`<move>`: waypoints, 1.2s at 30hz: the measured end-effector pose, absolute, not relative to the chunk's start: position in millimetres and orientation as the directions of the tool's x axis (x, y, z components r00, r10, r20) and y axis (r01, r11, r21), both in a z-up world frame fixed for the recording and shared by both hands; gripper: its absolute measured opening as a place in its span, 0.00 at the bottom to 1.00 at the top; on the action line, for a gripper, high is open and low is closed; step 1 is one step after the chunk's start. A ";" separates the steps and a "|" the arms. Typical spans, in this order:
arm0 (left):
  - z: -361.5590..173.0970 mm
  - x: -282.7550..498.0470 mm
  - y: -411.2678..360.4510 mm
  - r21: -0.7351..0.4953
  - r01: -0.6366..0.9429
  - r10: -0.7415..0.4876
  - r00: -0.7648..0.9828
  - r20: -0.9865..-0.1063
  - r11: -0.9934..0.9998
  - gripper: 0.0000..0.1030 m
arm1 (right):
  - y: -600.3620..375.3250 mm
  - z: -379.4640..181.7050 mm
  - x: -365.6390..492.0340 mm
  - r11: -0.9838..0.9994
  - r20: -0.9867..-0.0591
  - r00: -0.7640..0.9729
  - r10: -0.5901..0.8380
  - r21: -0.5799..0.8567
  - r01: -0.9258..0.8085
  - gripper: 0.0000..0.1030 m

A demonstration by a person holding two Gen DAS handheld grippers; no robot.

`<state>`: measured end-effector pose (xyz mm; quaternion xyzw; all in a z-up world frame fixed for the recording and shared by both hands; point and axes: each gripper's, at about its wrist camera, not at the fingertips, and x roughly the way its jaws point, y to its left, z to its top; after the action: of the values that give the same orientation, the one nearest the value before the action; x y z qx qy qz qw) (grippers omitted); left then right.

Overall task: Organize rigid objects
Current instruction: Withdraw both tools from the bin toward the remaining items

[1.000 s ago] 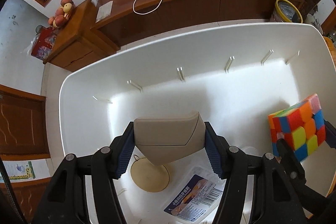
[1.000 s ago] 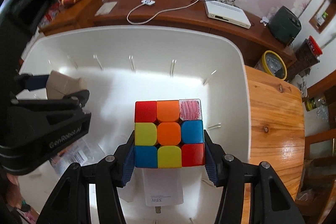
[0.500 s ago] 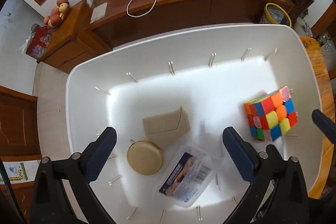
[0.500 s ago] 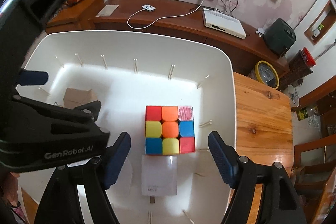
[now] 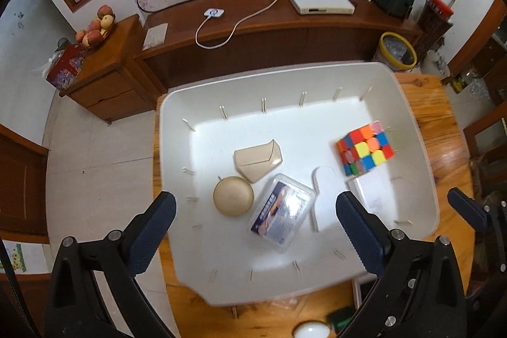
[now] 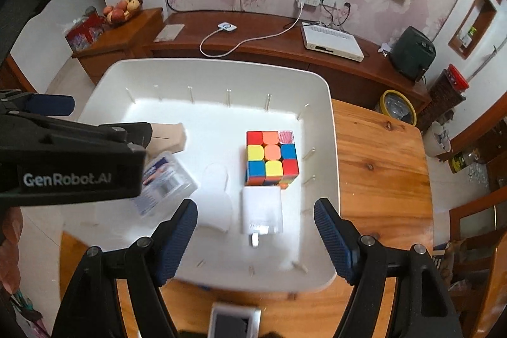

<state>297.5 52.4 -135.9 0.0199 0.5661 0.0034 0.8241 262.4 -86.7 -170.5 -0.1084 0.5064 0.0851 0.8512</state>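
Note:
A white bin (image 5: 285, 78) (image 6: 329, 103) stands on a wooden table. In it lie a beige box (image 5: 258, 159) (image 6: 166, 137), a round beige case (image 5: 234, 196), a clear plastic box with a blue label (image 5: 282, 213) (image 6: 164, 182), a white charger (image 6: 261, 209) (image 5: 364, 192) and a colourful puzzle cube (image 5: 364, 151) (image 6: 272, 157). My left gripper (image 5: 253, 230) is open and empty, raised above the bin's near side. My right gripper (image 6: 255, 238) is open and empty, raised above the charger.
The wooden table (image 6: 380, 167) reaches right of the bin. A small white device (image 5: 310, 330) and a grey-framed object (image 6: 234, 322) lie at the near edge. A low wooden cabinet (image 5: 253, 30) with a cable and a white set-top box stands behind.
Both grippers opened, leaving the beige box and the cube in the bin, then rose and drew back from it.

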 end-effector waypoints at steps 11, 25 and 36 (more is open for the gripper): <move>-79.3 233.2 61.4 -0.045 0.062 -0.069 0.454 -0.889 0.997 0.98 | -93.5 -110.7 197.6 0.974 -0.832 0.549 0.074 -0.058 -0.220 0.75; -46.0 166.9 33.6 -0.098 0.213 -0.195 0.498 -0.845 0.972 0.98 | -125.7 -66.7 112.7 0.978 -0.770 0.619 0.156 0.030 -0.208 0.75; -72.0 132.1 3.3 -0.064 0.335 -0.221 0.457 -0.862 0.940 0.98 | -187.7 -85.2 76.4 0.992 -0.776 0.619 0.121 0.077 -0.097 0.75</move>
<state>132.1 3.3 -72.0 0.0575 0.4949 -0.1633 0.8515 76.4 -187.7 -85.2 0.0136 0.4325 0.0605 0.8995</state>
